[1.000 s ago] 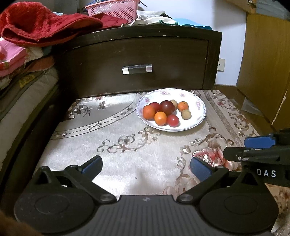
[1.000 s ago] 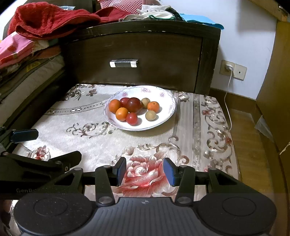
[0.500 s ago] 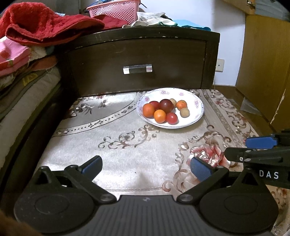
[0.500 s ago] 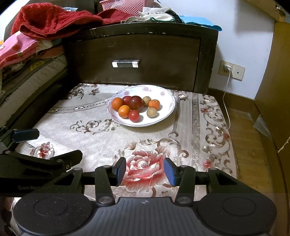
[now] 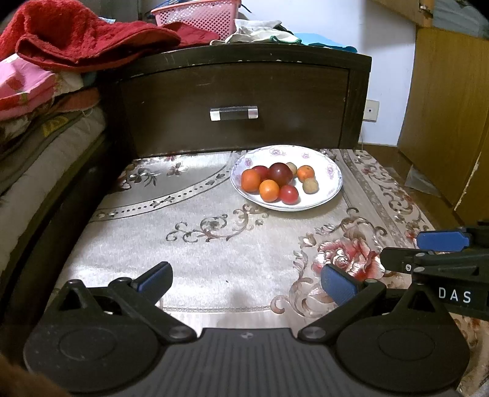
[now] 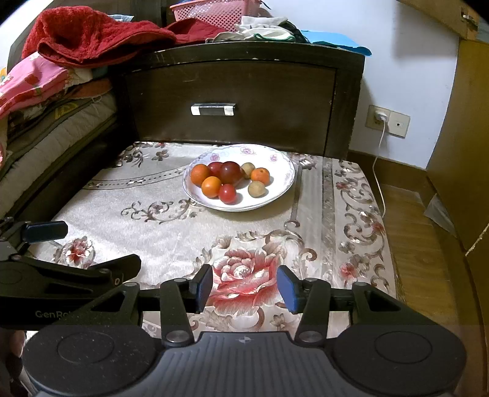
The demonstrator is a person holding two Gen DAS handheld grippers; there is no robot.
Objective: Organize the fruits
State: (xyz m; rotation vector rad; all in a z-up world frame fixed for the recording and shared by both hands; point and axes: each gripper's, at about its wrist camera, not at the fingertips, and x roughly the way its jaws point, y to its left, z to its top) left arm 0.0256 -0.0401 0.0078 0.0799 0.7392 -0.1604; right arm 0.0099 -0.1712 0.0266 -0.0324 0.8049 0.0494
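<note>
**A:** What do I have in front of me, biggest first?

**B:** From where I sit, the dark drawer cabinet (image 5: 238, 103) fills the top centre of both frames, red blanket (image 5: 82, 36) and pink basket (image 5: 198, 15) on top. Below it the floral cloth (image 5: 198, 244) spreads across the middle. Only my right wrist view shows the wall socket with a white plug and cord (image 6: 380, 117), centre right; the left view shows just a bare socket plate there.

**A:** And the fruit?

**B:** All in the white flowered plate (image 5: 331, 171), centre of frame, close in front of the cabinet: a dark red fruit (image 5: 280, 174), three orange ones (image 5: 269, 190) and a small red one (image 5: 288, 194), plus two tan ones (image 5: 310, 185).

**A:** Fingers?

**B:** Left gripper (image 5: 246, 281), bottom of frame: fingers spread wide, nothing between them. Right gripper (image 6: 244, 287): fingers parted more narrowly, also holding nothing. Both are well short of the plate.
</note>
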